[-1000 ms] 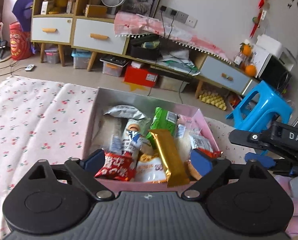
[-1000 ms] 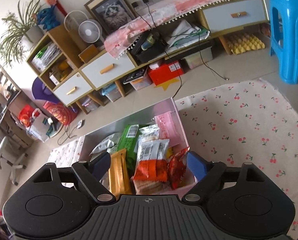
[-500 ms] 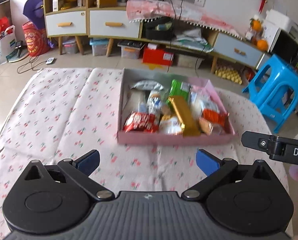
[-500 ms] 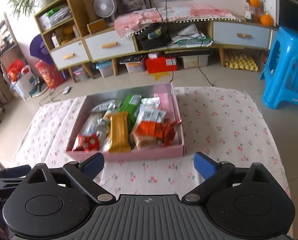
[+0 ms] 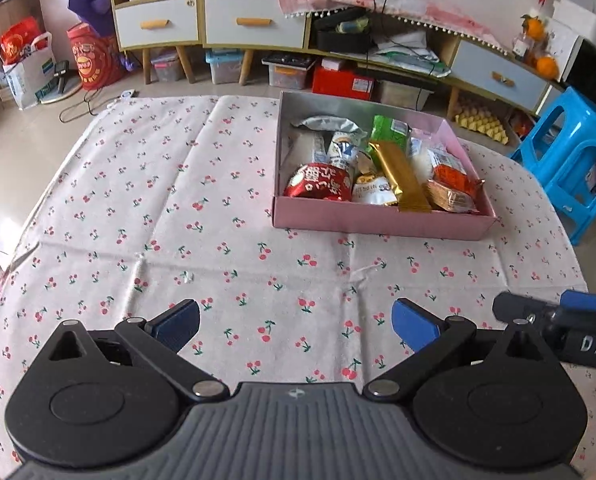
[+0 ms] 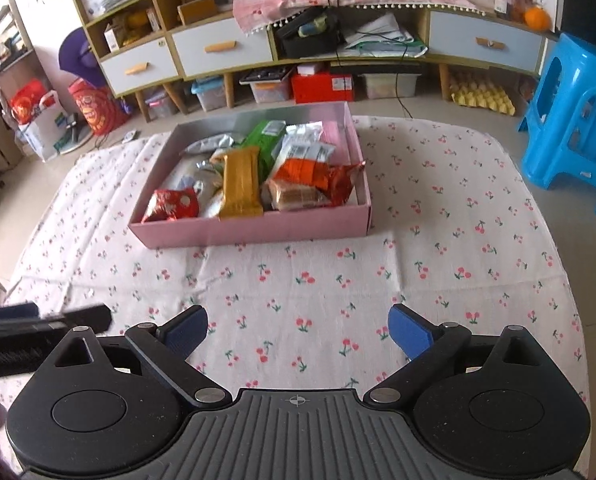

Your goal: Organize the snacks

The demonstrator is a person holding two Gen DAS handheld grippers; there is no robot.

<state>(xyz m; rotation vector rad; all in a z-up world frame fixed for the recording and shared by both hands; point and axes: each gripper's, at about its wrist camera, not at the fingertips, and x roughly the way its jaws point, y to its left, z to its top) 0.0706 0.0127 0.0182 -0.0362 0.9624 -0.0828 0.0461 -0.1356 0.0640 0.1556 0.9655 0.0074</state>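
Snacks (image 5: 381,164) sit packed together in the pink box (image 5: 381,220), which rests on the cherry-print cloth (image 5: 178,216) covering the tabletop. Left hand-held gripper (image 5: 296,322) hangs low over bare cloth, fingers spread wide with nothing between them — the box lies well ahead of it and off toward its right finger. Right hand-held gripper (image 6: 298,328) is likewise spread and empty, and from its view the pink box (image 6: 254,232) lies ahead and a little toward its left finger. So the box sits out in front, roughly between the two lines of sight, and neither tool touches it.

Inside, a red packet (image 5: 319,182) lies against the near wall at the box's left end, a long gold bar (image 5: 401,176) runs front to back through the middle, an orange packet (image 6: 309,170) lies at the right end, and a green packet (image 5: 389,130) sits farther back. A blue stool (image 6: 577,120) stands on the floor beyond the tabletop's right edge — well apart from the box.
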